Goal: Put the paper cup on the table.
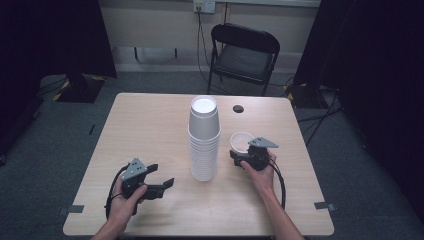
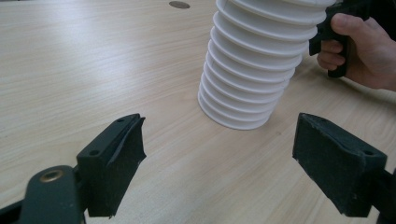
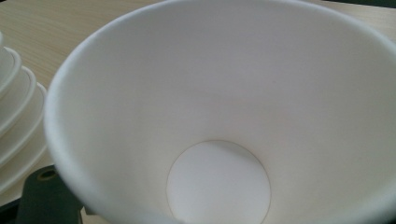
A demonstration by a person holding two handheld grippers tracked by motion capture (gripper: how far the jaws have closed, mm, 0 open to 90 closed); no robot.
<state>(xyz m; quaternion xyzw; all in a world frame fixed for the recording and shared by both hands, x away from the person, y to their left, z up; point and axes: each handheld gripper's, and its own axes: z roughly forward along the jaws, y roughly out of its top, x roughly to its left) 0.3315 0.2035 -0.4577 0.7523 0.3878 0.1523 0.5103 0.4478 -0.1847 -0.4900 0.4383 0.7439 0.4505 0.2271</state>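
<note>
Left gripper [image 1: 161,176] sits low over the tabletop [image 1: 150,130], fingers [image 2: 114,158] spread wide with nothing between. Right gripper [image 1: 239,158] is beside the cup stack [image 1: 204,140], holding one cup [image 1: 241,141] upright, though I can't tell how its fingers sit.

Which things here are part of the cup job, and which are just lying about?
In the job:
single cup at the right gripper
stack of cups
left gripper, open, nothing between its jaws

Lying about:
folding chair
table's cable hole
</note>
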